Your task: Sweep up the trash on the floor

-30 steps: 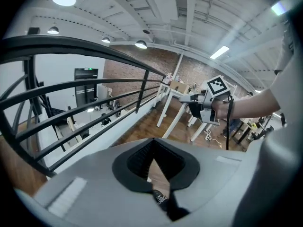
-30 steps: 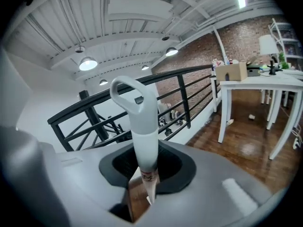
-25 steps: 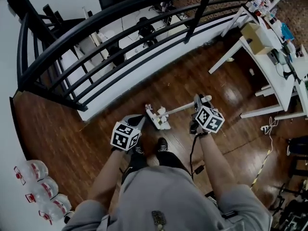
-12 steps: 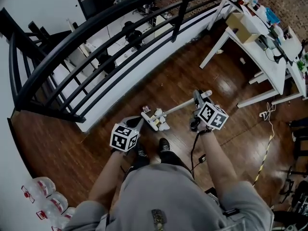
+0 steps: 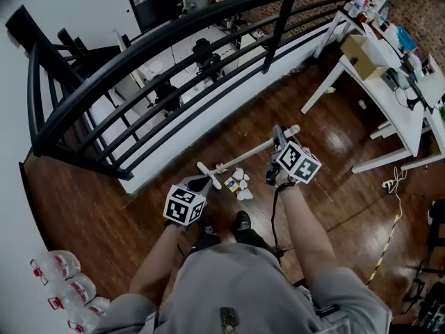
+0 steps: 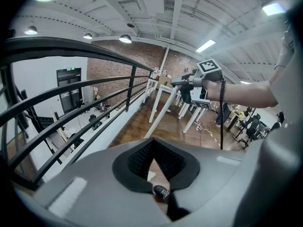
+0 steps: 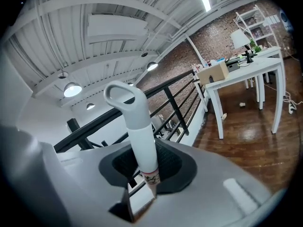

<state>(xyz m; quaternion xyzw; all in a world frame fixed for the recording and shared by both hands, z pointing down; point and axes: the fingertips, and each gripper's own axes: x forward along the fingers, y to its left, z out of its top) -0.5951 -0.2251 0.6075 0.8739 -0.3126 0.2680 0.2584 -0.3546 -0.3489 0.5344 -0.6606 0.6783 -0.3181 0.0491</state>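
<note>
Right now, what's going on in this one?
A person stands on a wooden floor beside a black railing, with a gripper in each hand. The right gripper is shut on the white handle of a broom. The broom head is down near the floor, just left of a few pieces of white trash in front of the person's shoes. The left gripper hangs beside the broom head, shut and empty. The trash is not yet swept up.
</note>
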